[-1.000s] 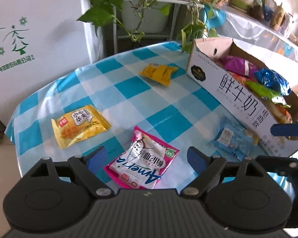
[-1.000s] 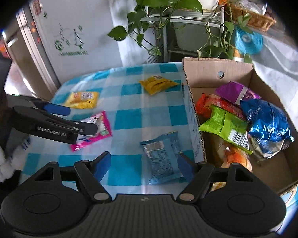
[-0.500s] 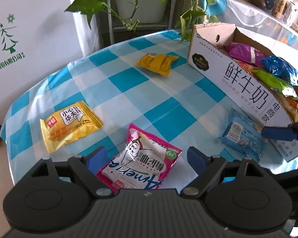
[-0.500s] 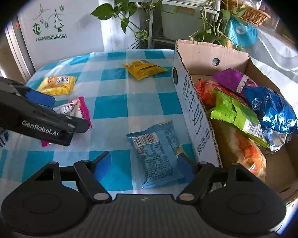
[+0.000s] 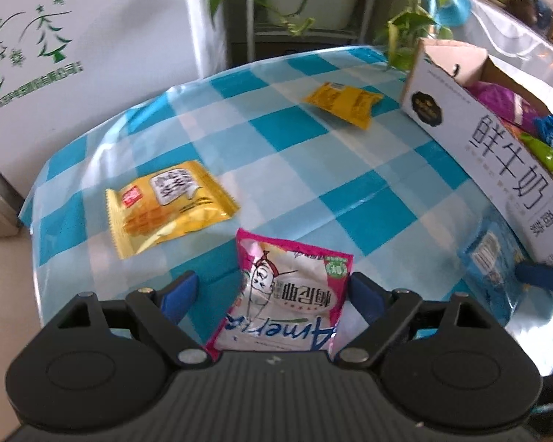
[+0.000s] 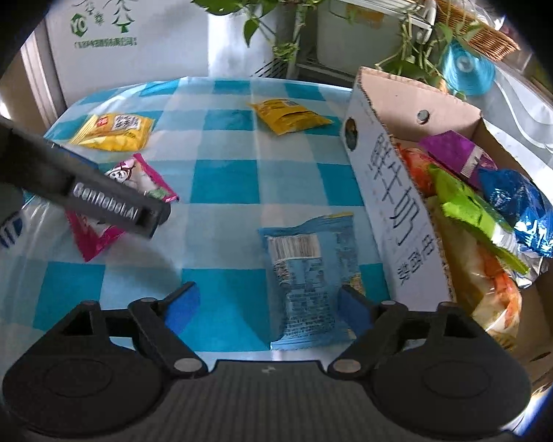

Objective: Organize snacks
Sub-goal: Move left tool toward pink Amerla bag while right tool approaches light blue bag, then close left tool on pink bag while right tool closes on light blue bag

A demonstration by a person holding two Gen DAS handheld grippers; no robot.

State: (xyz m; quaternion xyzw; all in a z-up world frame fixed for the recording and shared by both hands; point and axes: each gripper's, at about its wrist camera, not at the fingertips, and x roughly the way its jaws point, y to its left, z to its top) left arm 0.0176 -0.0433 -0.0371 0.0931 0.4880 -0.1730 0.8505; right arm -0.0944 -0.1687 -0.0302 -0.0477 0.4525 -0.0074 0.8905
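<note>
Both grippers have dropped toward the checked table [image 5: 350, 199] over the last second, each lining up on its own packet.

Left gripper [image 5: 272, 294]: jaws wide, nothing held. The pink packet [image 5: 295, 294] now sits between the fingers, flat on the cloth; a second ago it lay ahead of them. The right pad looks just beside the packet edge, the left pad is apart from it. No squeeze yet.

Right gripper [image 6: 267, 304]: jaws opening right now, clearly wider than before. The blue packet [image 6: 306, 280] lies between them, flat on the table, just beside the wall of the cardboard box [image 6: 394, 199]. Pads not pressing, nothing held.

My read: 2 simultaneous picks being set up, both at pre-grasp. The box already holds several packets, so it is probably the drop target.

Still loose on the table: 2 yellow packets, one near the left edge [image 5: 166, 206], one farther back near the box [image 5: 344, 103].

Risk: flat foil bags, pads may slide over them.
</note>
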